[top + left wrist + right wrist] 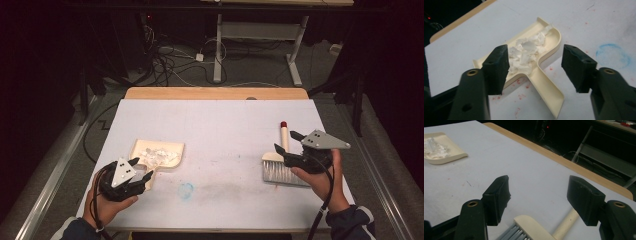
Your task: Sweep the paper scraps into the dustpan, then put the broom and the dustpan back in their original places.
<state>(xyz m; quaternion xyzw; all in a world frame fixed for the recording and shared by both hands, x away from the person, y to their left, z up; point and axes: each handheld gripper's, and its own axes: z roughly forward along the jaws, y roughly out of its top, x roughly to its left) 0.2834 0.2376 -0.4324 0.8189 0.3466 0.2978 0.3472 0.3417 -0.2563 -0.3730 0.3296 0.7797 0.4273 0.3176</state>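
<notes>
I have my left gripper (138, 169) hanging just above the near left part of the table (220, 130), its two blocky, matte black jaws standing well apart with nothing clamped between them. Looking along it in the left gripper view, the cream plastic dustpan (544, 62) lies flat on the table below and between the jaws: a smooth, shallow tray with a raised, rounded lip and a long, flat, channel-shaped handle that runs back toward me. The pads touch neither wall nor handle. In the pan sits a loose heap of white crumpled paper scraps (525, 53), ragged and flaky, piled toward its closed end. My right gripper (290, 146) is over at the near right side, a grey three-cornered plate on its top, and its jaws are likewise spread wide and grip nothing. Beneath them lies the hand brush (279, 167), flat on the table: a pale cream block head, a dense row of straight grey bristles pointing toward me, and a round, cream handle capped in red at the far end. In the right gripper view the brush head and handle pass under the gap between the jaws, clear of both pads. The tabletop is a matte white sheet, scuffed with red flecks and a faint blue ring (186, 190), with a light wooden edge along its far side.
</notes>
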